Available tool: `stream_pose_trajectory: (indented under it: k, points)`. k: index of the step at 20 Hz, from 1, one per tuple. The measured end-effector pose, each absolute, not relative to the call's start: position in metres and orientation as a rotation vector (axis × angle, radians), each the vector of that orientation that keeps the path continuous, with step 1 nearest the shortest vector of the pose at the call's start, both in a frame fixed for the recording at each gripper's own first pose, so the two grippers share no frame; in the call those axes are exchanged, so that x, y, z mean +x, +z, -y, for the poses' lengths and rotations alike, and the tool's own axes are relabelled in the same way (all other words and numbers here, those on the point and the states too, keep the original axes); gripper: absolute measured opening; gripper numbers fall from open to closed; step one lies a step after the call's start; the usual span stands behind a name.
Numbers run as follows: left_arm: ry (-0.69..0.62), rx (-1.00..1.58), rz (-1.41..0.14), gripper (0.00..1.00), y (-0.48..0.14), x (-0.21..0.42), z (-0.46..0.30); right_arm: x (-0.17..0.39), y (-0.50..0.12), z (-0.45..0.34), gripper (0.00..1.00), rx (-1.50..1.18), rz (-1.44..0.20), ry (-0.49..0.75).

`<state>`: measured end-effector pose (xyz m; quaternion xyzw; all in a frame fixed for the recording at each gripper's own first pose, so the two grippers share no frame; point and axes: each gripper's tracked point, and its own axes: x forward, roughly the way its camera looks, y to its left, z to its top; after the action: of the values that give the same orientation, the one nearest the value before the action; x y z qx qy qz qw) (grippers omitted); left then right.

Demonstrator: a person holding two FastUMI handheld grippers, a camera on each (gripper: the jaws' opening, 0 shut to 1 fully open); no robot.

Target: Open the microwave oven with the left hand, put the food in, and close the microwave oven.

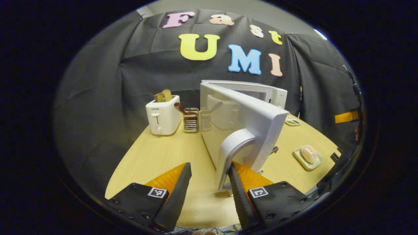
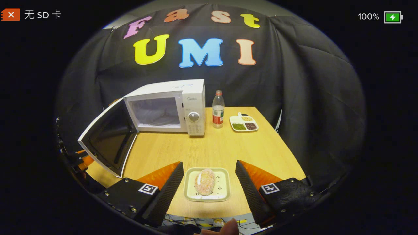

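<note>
Now, left gripper (image 1: 209, 176): its fingers are standing apart, the inner face of one finger lying against the door handle (image 1: 233, 148) and the other finger well clear, so nothing is being clamped.
Door: the microwave door (image 2: 107, 140) is hanging wide open, swung out over the table (image 2: 215, 147) toward the near-left edge.
Oven: the microwave (image 2: 166, 106) is sitting at the back of the table, its cavity bare and facing forward.
Right gripper (image 2: 209, 178): it is hovering with fingers spread, one on either side of the tray (image 2: 189, 186) but touching neither edge.
Food: the bread roll (image 2: 205, 181) is lying on that tray near the front edge, well apart from the oven.
Step, as I judge it: opening looks done; picking up the food is coming next.
Risk: closing on the shallow tray rim could be tipping it, so the roll rolls off.
Risk: the open door is jutting beside the carrying path, so a swung tray could be clipping its edge.
Risk: the water bottle (image 2: 218, 109) is standing just beside the oven and could topple.
</note>
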<state>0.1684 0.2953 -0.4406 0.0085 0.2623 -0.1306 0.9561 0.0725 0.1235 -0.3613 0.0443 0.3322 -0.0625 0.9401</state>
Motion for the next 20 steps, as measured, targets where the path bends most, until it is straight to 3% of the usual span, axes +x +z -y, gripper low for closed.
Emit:
stream_pose_trajectory:
  k: [4, 8, 11, 13, 14, 16, 17, 20]
  points:
    - [-0.204, 0.005, -0.473, 0.92, -0.397, 0.150, -0.306, 0.081, -0.408, -0.131, 0.98, 0.116, -0.773, -0.129]
    - [-0.116, 0.020, -0.428, 1.00, -0.349, 0.131, -0.319, 0.091, -0.459, -0.141, 0.99, 0.107, -0.872, -0.116]
    - [-0.071, -0.021, -0.400, 0.95, -0.311, 0.119, -0.312, 0.092, -0.497, -0.142, 0.98, 0.100, -0.949, -0.125]
    - [-0.050, -0.054, -0.398, 0.95, -0.297, 0.113, -0.304, 0.088, -0.514, -0.147, 0.99, 0.093, -0.985, -0.111]
    - [-0.045, -0.071, -0.402, 1.00, -0.291, 0.111, -0.299, 0.089, -0.518, -0.147, 0.99, 0.074, -0.991, -0.111]
    - [-0.041, -0.080, -0.408, 1.00, -0.283, 0.108, -0.285, 0.092, -0.525, -0.145, 0.99, 0.032, -0.996, -0.105]
    - [-0.045, -0.075, -0.411, 0.95, -0.282, 0.107, -0.276, 0.091, -0.530, -0.146, 0.99, 0.023, -1.006, -0.096]
    - [-0.053, -0.049, -0.397, 0.98, -0.261, 0.107, -0.253, 0.088, -0.542, -0.146, 0.98, 0.040, -1.035, -0.077]
